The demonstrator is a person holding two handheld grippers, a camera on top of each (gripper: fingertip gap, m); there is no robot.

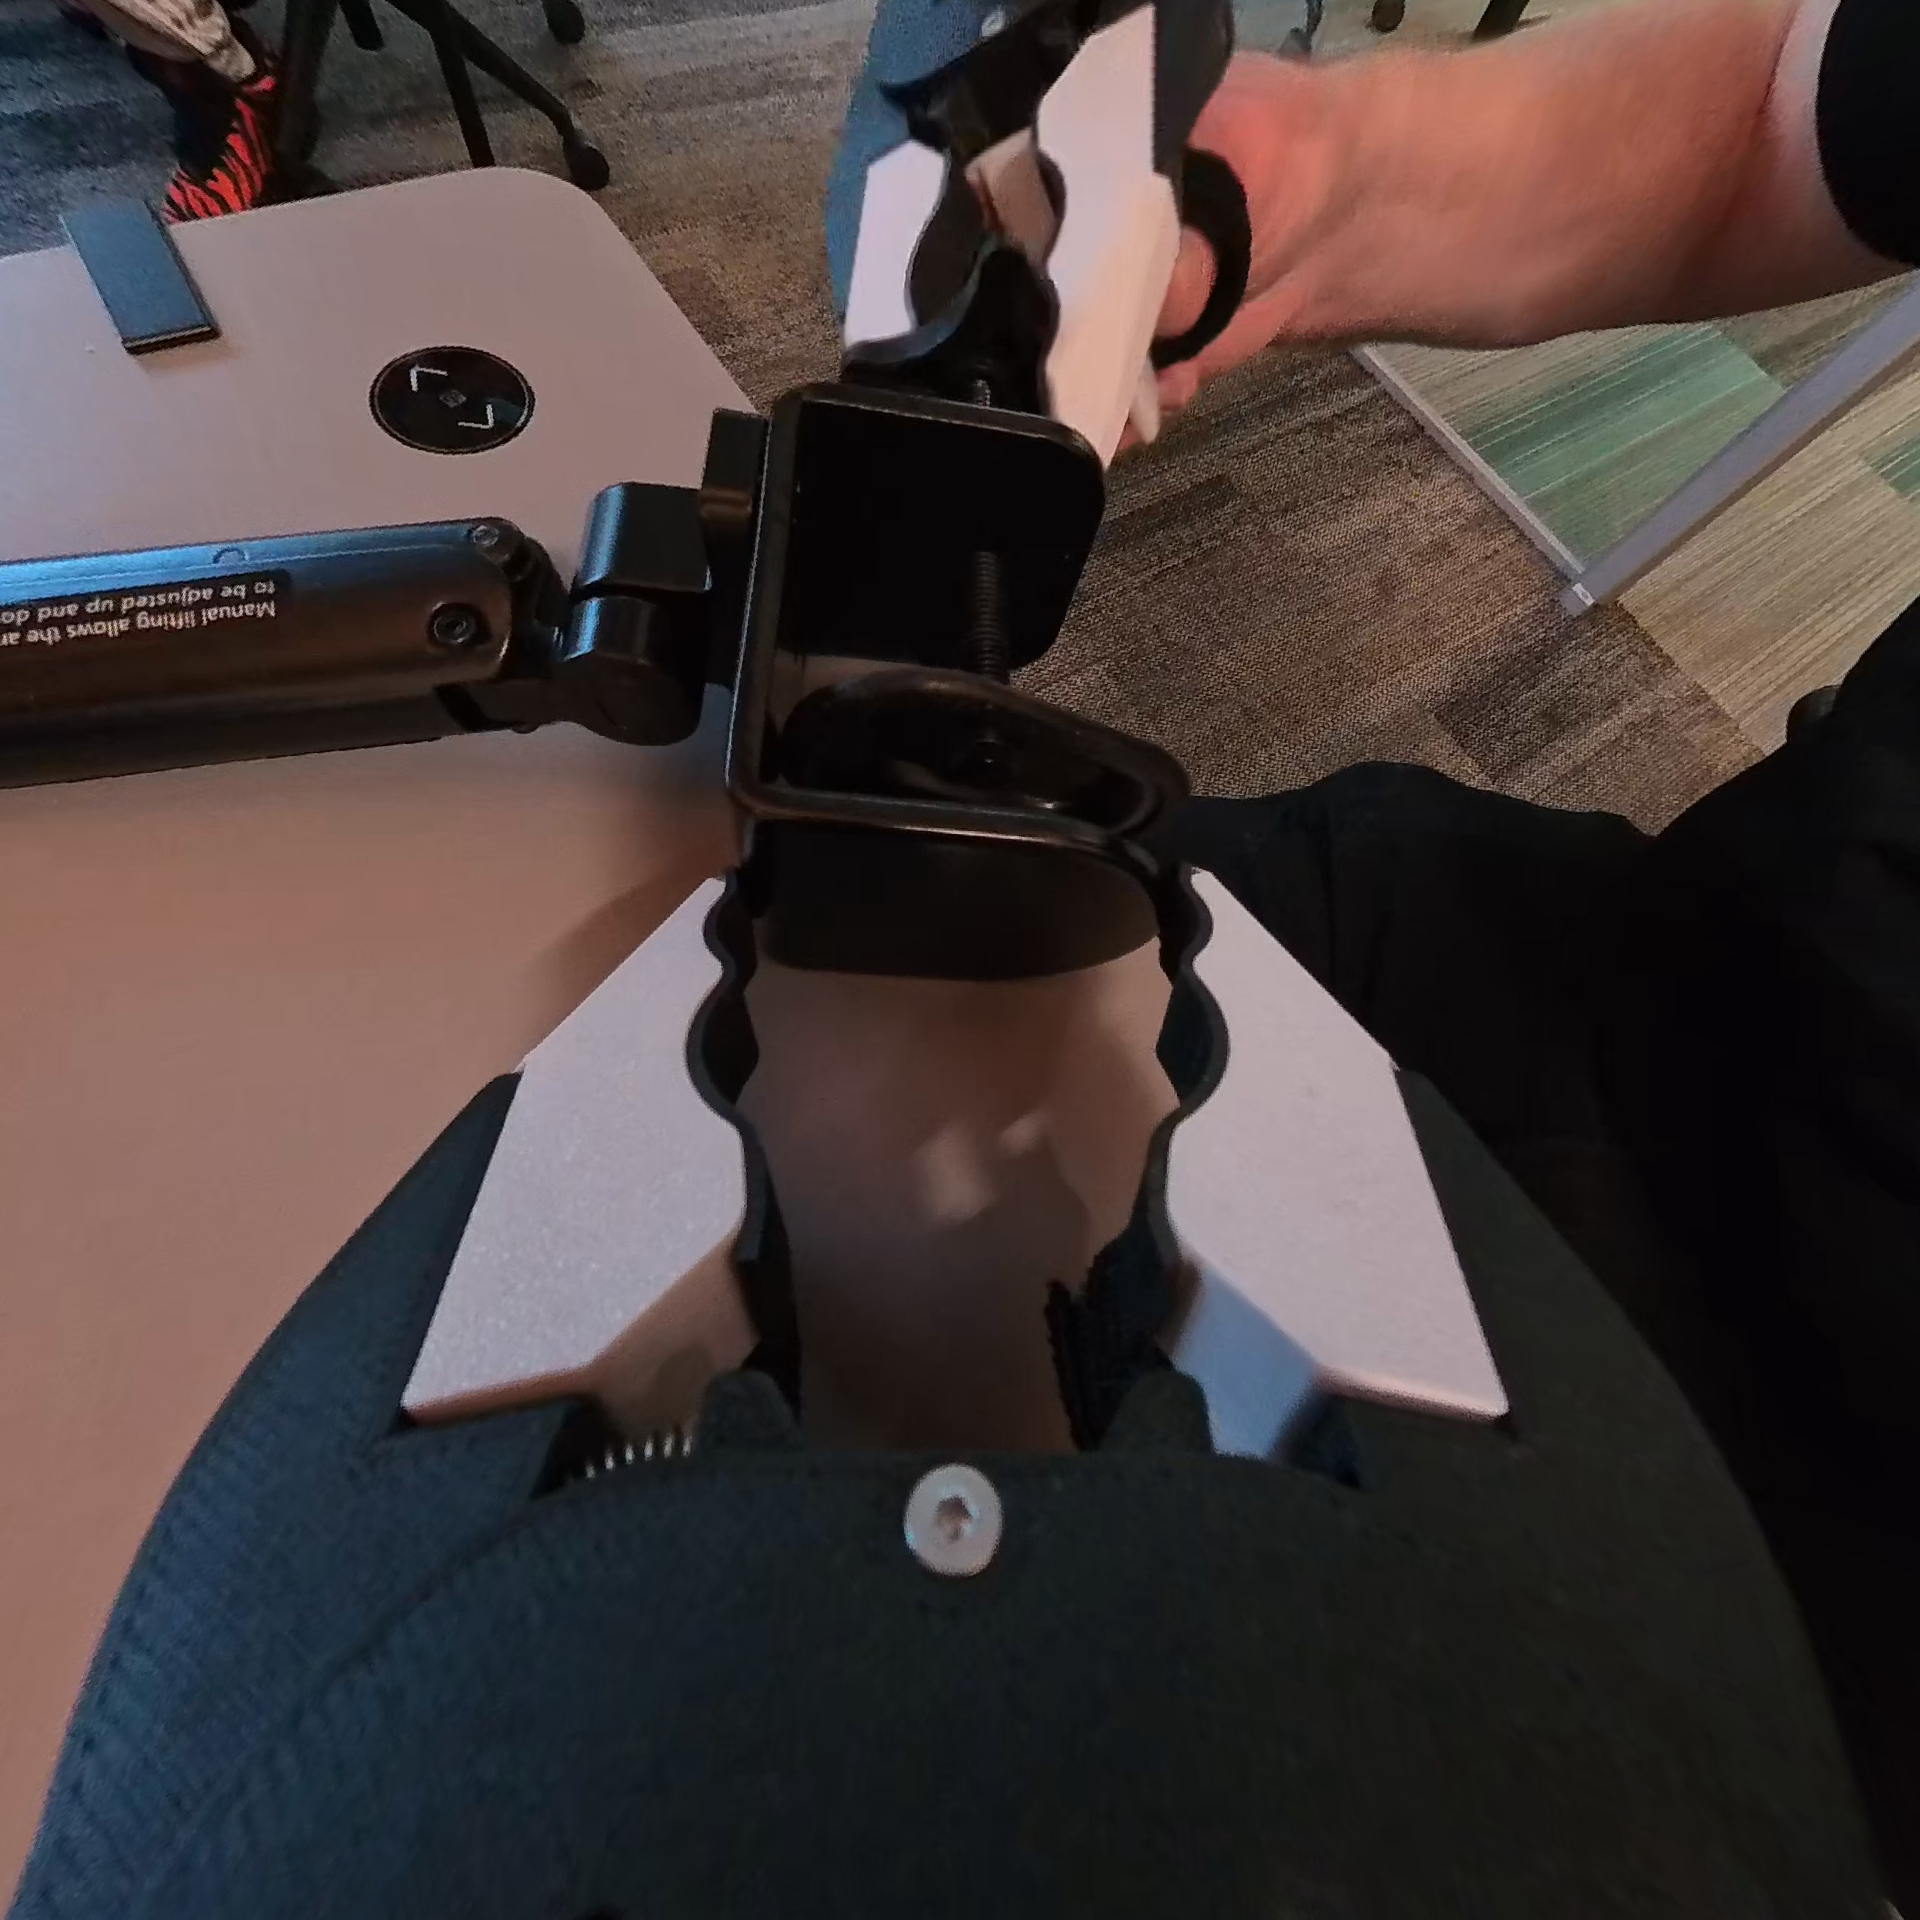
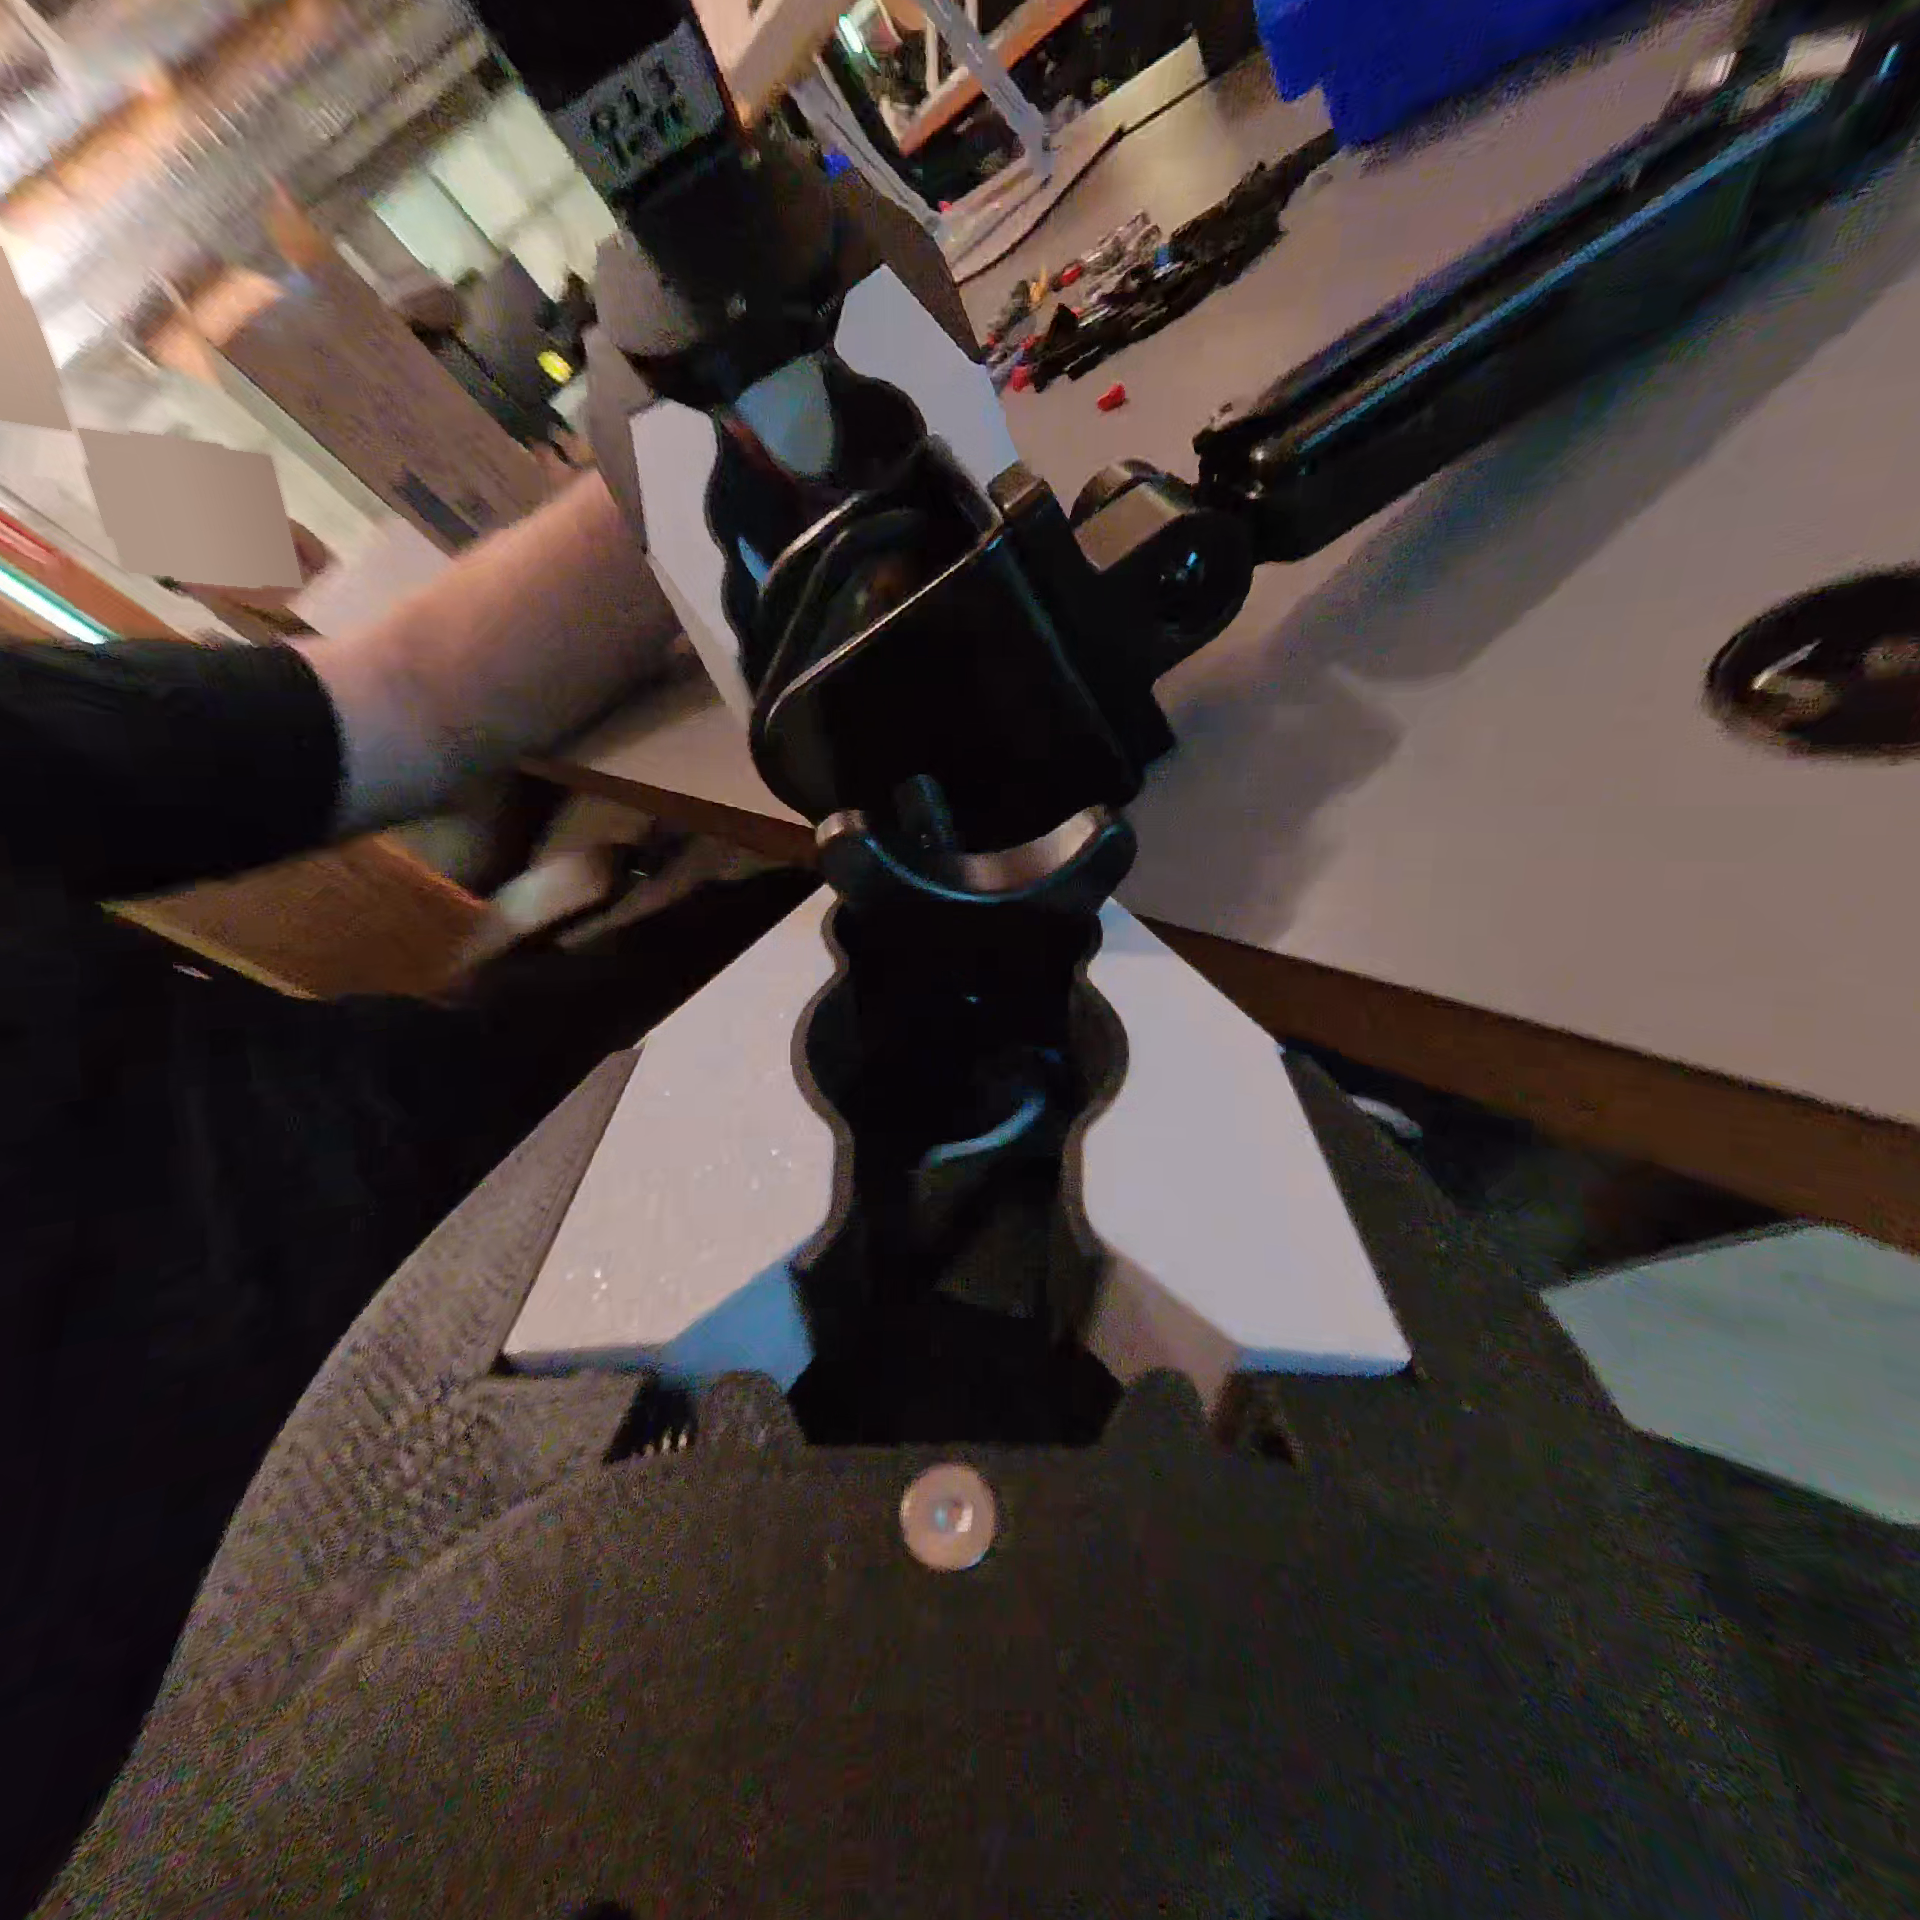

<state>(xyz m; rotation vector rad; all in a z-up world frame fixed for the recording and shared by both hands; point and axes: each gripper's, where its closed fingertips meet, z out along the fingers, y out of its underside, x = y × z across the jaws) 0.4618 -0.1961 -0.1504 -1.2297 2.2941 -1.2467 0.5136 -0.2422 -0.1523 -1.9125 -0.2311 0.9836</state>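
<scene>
A black C-shaped clamp (image 1: 914,540) sits at the edge of a pale table (image 1: 260,987), joined to a black jointed arm (image 1: 260,644) that lies flat on the tabletop. My left gripper (image 1: 961,904) is shut on the clamp's rounded end plate. My right gripper (image 1: 997,260) comes from the far side, held by a hand (image 1: 1455,208), and is shut on the handle of the clamp's threaded screw (image 1: 987,613). In the right wrist view my right gripper (image 2: 966,935) closes on the screw handle (image 2: 966,1132), with the clamp (image 2: 935,665) and the left gripper (image 2: 821,436) beyond.
A round black disc (image 1: 452,400) and a black rectangular pad (image 1: 140,275) are set in the tabletop. Carpet and chair legs lie past the table's corner. In the right wrist view, small loose parts (image 2: 1122,281) and a blue bin (image 2: 1403,62) sit farther along the table (image 2: 1507,883).
</scene>
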